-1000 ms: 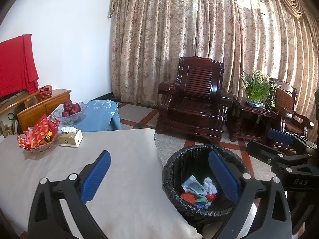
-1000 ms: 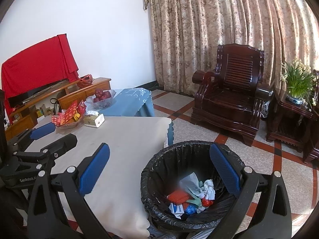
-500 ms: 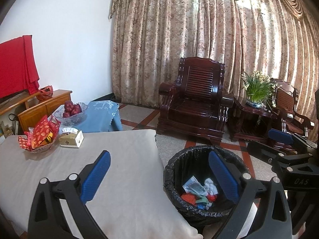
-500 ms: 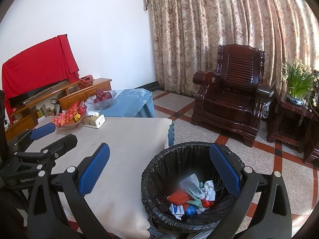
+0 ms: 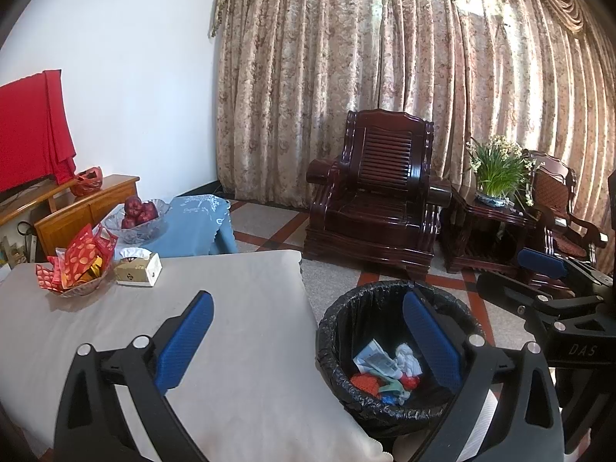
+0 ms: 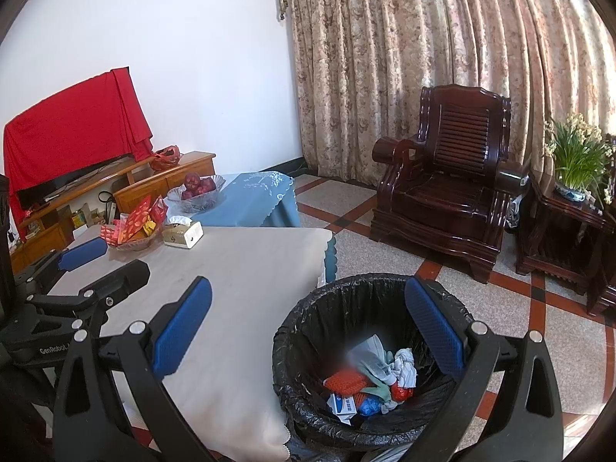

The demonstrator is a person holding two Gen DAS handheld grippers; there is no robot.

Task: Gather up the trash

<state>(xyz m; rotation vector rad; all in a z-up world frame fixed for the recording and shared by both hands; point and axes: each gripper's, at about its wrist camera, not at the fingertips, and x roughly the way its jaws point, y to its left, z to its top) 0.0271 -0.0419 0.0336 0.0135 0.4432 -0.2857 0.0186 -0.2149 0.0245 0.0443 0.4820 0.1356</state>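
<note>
Trash [image 6: 369, 377] lies binned below the empty, spread right hand-held gripper [image 6: 308, 327].

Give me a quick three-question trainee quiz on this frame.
1. True or false: the left tongs hold a piece of trash.
2. What lines the bin? A) black bag B) white bag C) no bag
3. Fill in: the tissue box sits on the table beside the ____ bowl.

Key: 1 false, both the left and right tongs are open and empty. 2 A. 3 snack.
</note>
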